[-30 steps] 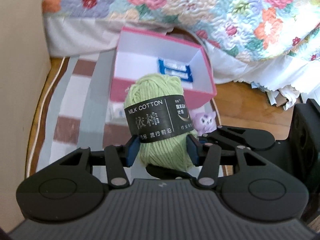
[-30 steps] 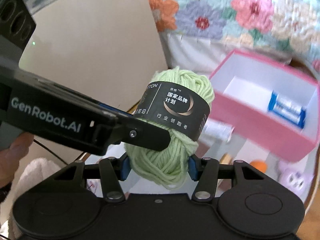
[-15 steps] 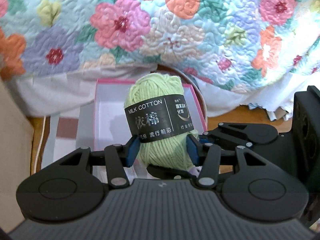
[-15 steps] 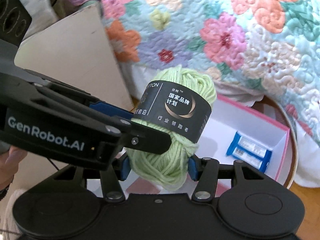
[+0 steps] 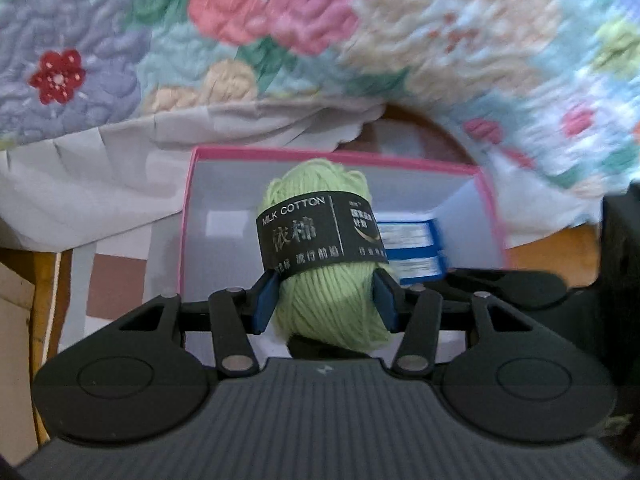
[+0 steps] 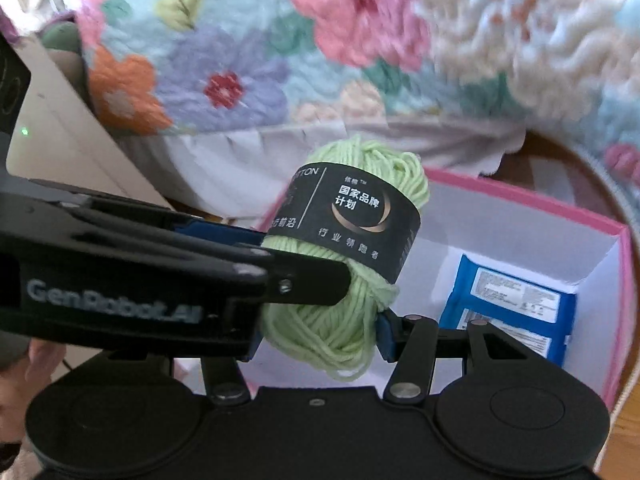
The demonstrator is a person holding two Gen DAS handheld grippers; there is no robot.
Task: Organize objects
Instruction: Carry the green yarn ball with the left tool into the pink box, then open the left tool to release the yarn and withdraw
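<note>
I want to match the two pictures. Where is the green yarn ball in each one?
Left wrist: green yarn ball at centre, clamped in the left gripper.
Right wrist: yarn at centre, clamped in the right gripper.
Shared landmark: pink box behind it, holding blue packets.

A round wooden table [image 5: 552,248] carries a striped grey, white and brown cloth [image 5: 104,280]. On the cloth stands an open pink cardboard box with a white inside [image 5: 188,216], its far side near the table's far edge.
</note>
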